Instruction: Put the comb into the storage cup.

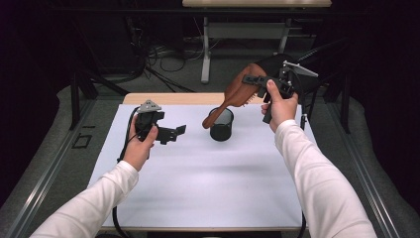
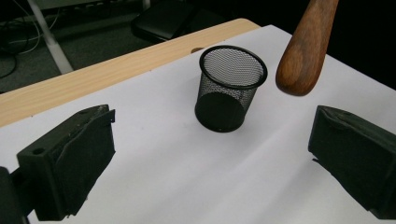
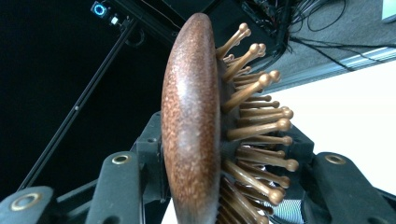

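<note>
1. A wooden hairbrush is gripped at its head by the right gripper, jaws clenched on it, wooden back on one side and bristles on the other as seen in the right gripper view.
2. The brush is held tilted above the far right part of the table, handle pointed down-left toward a black mesh cup.
3. The handle end is seen just above and beside the cup's rim, not touching it.
4. The cup is set upright on the white mat, near its far edge.
5. The left gripper is held over the mat's left part, jaws released wide, nothing between them.
6. The left gripper is aimed at the cup, well apart from it.
</note>
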A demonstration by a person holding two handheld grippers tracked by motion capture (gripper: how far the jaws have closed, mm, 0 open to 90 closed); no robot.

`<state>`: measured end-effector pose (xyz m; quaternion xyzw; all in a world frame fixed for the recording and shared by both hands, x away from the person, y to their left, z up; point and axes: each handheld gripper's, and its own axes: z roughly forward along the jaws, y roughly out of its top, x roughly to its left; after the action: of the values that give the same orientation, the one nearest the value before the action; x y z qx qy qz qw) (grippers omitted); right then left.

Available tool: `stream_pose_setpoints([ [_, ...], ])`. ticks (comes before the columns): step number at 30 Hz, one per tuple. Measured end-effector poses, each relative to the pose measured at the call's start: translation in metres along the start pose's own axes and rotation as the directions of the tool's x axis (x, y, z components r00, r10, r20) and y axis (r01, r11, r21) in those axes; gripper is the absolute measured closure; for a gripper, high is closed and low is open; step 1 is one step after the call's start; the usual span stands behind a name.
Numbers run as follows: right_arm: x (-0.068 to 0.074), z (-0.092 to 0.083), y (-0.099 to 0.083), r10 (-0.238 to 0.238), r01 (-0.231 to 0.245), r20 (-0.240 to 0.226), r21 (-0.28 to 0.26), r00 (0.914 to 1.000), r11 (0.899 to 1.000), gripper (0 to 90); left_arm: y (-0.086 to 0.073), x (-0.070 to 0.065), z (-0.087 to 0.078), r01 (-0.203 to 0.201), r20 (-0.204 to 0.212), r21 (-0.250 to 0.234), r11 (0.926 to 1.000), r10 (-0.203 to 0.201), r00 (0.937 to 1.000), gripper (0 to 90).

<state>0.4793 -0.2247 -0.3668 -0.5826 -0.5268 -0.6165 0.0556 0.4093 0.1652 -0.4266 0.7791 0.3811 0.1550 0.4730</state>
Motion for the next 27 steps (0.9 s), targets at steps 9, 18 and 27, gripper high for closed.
stream_pose_setpoints([
  [9, 0.002, -0.004, 0.004, -0.015, 0.016, 0.023, -0.026, 0.9996, 1.0, 47.8, 0.0, 0.0, -0.001, 0.003, -0.019, 0.008, 1.0, -0.002, 0.9998, 0.4],
  [18, 0.001, -0.006, 0.007, -0.021, 0.024, 0.047, -0.055, 0.9986, 0.998, 47.8, -0.002, -0.001, -0.001, 0.014, 0.0, 0.015, 0.9998, -0.014, 0.9999, 0.6],
  [27, 0.001, -0.007, 0.01, -0.038, 0.045, 0.07, -0.094, 0.9968, 0.995, 47.8, -0.002, -0.002, -0.004, 0.017, -0.007, 0.015, 0.9997, -0.017, 0.9998, 0.6],
])
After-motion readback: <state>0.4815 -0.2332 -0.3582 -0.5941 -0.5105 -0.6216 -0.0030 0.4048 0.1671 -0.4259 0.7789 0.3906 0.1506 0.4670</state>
